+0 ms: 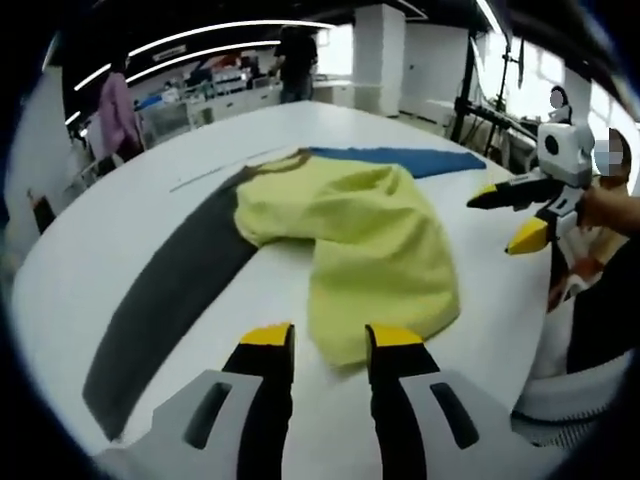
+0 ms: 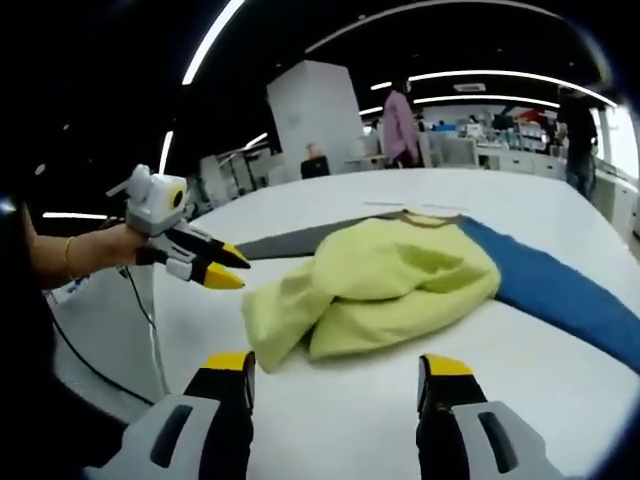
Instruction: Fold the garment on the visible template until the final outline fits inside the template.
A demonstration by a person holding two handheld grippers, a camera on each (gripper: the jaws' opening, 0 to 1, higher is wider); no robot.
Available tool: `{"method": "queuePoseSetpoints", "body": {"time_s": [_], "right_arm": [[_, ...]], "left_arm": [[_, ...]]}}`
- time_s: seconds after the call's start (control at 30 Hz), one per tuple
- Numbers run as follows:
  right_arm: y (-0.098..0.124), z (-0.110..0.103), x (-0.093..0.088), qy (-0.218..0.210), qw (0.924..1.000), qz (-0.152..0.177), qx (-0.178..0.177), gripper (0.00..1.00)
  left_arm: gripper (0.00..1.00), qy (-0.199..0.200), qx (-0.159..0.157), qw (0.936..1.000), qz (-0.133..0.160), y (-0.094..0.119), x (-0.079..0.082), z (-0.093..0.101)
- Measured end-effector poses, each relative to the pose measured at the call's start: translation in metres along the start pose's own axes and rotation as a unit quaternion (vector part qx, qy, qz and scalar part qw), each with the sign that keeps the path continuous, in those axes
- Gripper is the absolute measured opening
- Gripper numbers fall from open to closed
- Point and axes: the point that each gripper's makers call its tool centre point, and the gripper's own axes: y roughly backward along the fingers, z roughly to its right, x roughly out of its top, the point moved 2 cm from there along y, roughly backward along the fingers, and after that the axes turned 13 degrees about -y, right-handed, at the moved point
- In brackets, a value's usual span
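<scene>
The yellow garment (image 1: 370, 250) lay bunched on the white table (image 1: 110, 250), over a grey strip (image 1: 170, 300) and a blue strip (image 1: 400, 160) of the template. The left gripper (image 1: 330, 340) hovered near its hem, jaws narrowly parted and empty; the right gripper (image 2: 335, 370) stood wide open and empty. Pinching one layer at an edge and spreading it flat first looked wisest.

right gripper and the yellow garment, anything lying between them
Nothing: in the right gripper view, bare white table runs from the open right gripper to the yellow garment.
</scene>
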Motion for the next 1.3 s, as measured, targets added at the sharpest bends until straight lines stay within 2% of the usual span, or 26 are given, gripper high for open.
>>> {"method": "queuePoseSetpoints", "body": {"time_s": [0.37, 0.6, 0.8, 0.97, 1.17, 1.3], "right_arm": [[-0.018, -0.006, -0.012, -0.004, 0.9997, -0.02, 0.015, 0.47], [-0.027, -0.007, -0.017, -0.019, 0.9993, -0.028, 0.017, 0.37], [-0.035, -0.009, -0.018, -0.028, 0.999, -0.029, 0.02, 0.29], [-0.042, -0.011, -0.023, -0.036, 0.9985, -0.037, 0.018, 0.25], [-0.047, -0.009, -0.02, -0.066, 0.9975, -0.023, 0.01, 0.2], [-0.05, -0.005, -0.016, -0.094, 0.9955, -0.009, -0.002, 0.13]], "left_arm": [[0.24, -0.023, -0.029, 0.9993, -0.006, -0.015, -0.007, -0.003], [0.22, -0.013, -0.047, 0.9988, -0.011, -0.024, -0.011, -0.002], [0.2, -0.011, -0.049, 0.9987, -0.012, -0.026, -0.014, -0.002], [0.18, -0.005, -0.054, 0.9984, -0.013, -0.03, -0.018, 0.0], [0.17, 0.004, -0.053, 0.9985, -0.011, -0.033, -0.019, 0.002], [0.14, 0.005, -0.049, 0.9987, -0.011, -0.034, -0.018, 0.003]]}}
